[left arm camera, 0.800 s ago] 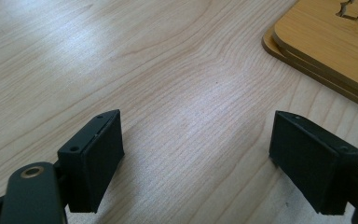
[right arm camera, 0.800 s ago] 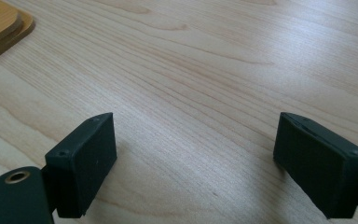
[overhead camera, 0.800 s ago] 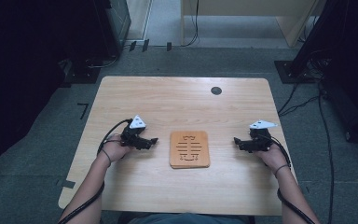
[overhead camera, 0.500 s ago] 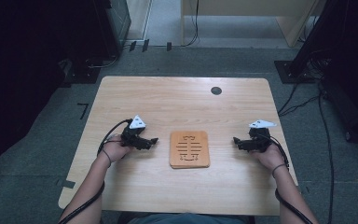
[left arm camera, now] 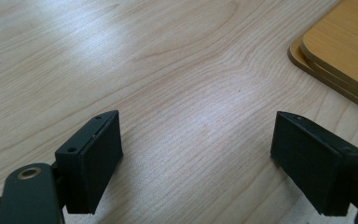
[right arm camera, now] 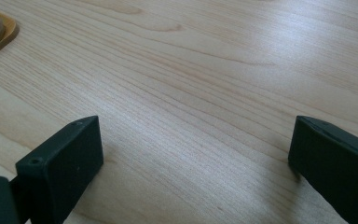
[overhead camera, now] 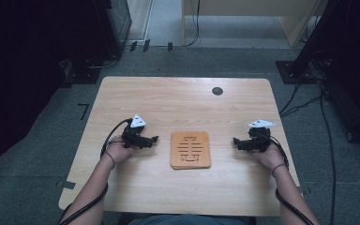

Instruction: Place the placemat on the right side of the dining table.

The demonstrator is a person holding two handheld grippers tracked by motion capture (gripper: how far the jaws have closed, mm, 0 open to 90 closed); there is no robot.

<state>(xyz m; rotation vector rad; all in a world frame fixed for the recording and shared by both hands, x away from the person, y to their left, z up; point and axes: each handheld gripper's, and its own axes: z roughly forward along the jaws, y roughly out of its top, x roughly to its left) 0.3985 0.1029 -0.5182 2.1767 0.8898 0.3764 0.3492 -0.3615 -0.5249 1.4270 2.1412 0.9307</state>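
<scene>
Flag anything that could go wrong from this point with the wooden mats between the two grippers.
1. The mats are thin and lie stacked flat on the table; open jaws coming in level may push them along instead of getting under an edge.
2. The left gripper view shows more than one layer, so a pinch might lift several at once.
3. The left gripper and right gripper face each other across the stack and could collide.

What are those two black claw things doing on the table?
A person holds a gripper in each hand, low over a wooden table. The left gripper and the right gripper both point inward at wooden coasters stacked in the middle. Both have their jaws open with nothing between them, and neither touches the coasters yet.
</scene>
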